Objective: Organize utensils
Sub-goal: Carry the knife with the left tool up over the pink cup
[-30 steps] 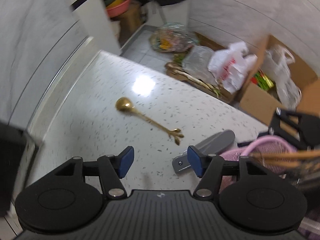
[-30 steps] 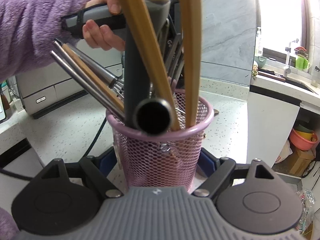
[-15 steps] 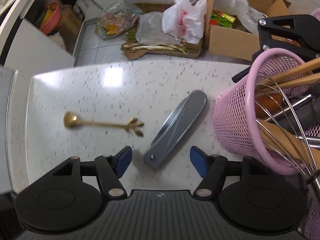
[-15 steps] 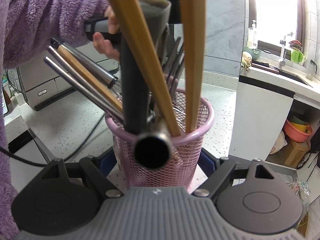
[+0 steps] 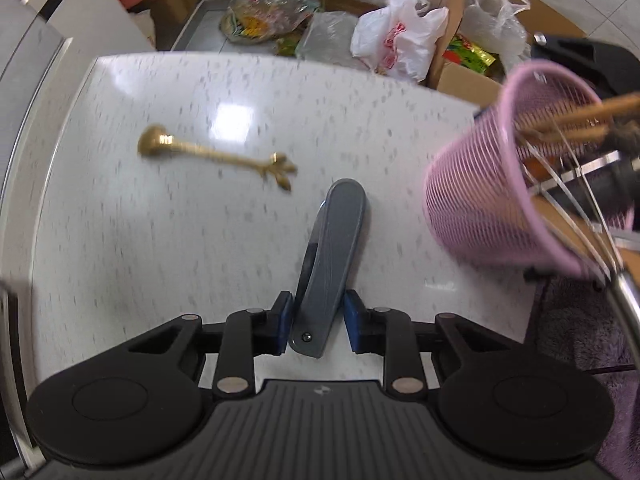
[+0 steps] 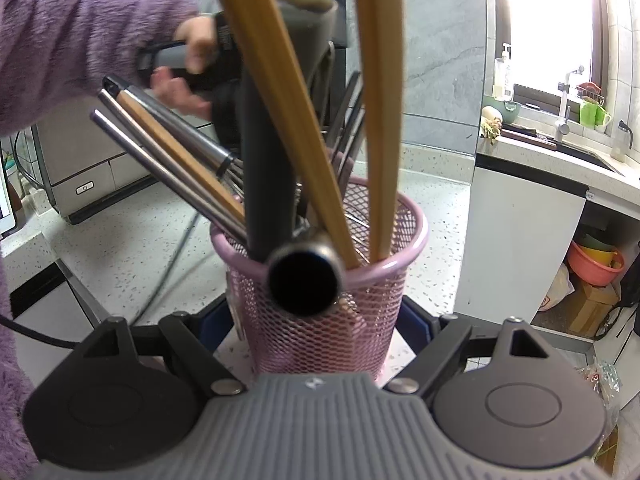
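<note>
In the left wrist view my left gripper [image 5: 318, 322] has its blue pads closed against the near end of a grey folding knife [image 5: 332, 256] that lies on the white speckled counter [image 5: 200, 240]. A gold spoon [image 5: 212, 156] lies further off to the left. The pink mesh utensil basket [image 5: 500, 184] stands to the right, tilted in this view, full of wooden and steel utensils. In the right wrist view my right gripper [image 6: 316, 324] is shut on that pink basket [image 6: 320, 312], which holds wooden handles, steel handles and a grey handle.
The counter ends at the far side; below it are plastic bags [image 5: 396, 40] and a cardboard box [image 5: 472, 64] on the floor. In the right wrist view a grey appliance [image 6: 92, 168] and a cable [image 6: 176, 248] sit on the counter at left.
My left gripper swung over the grey knife, moved down around its near end and closed on it. The right gripper kept hold of the pink basket.
</note>
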`<state>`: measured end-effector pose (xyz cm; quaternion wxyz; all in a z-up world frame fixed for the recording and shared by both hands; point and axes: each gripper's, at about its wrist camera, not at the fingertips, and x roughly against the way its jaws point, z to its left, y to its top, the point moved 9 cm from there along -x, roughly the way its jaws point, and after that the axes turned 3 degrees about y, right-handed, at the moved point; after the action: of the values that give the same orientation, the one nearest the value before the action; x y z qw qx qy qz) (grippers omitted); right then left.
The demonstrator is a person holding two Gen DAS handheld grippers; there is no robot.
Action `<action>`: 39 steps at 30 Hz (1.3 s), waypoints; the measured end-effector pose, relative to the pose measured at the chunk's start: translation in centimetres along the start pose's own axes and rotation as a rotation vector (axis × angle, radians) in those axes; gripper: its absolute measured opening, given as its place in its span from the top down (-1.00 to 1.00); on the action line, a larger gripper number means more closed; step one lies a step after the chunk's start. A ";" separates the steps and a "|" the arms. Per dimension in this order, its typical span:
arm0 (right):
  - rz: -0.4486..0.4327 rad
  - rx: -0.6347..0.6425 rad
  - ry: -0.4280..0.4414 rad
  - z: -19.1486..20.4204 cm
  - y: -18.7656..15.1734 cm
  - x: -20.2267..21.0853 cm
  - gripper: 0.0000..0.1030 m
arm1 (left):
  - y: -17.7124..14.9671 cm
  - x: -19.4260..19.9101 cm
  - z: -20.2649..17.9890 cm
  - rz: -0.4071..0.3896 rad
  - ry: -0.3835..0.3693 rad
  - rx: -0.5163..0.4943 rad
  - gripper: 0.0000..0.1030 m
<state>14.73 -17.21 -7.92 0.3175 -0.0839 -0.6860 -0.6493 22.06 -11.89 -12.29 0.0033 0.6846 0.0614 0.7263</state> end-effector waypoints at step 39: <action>-0.010 0.009 -0.005 0.5 -0.8 0.5 -0.62 | -3.6 9.8 3.1 -0.383 -0.109 0.871 0.76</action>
<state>13.70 -17.03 -8.30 0.3131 -0.0806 -0.6900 -0.6476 24.27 -7.17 -2.77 -0.1466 0.6357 0.4848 0.5825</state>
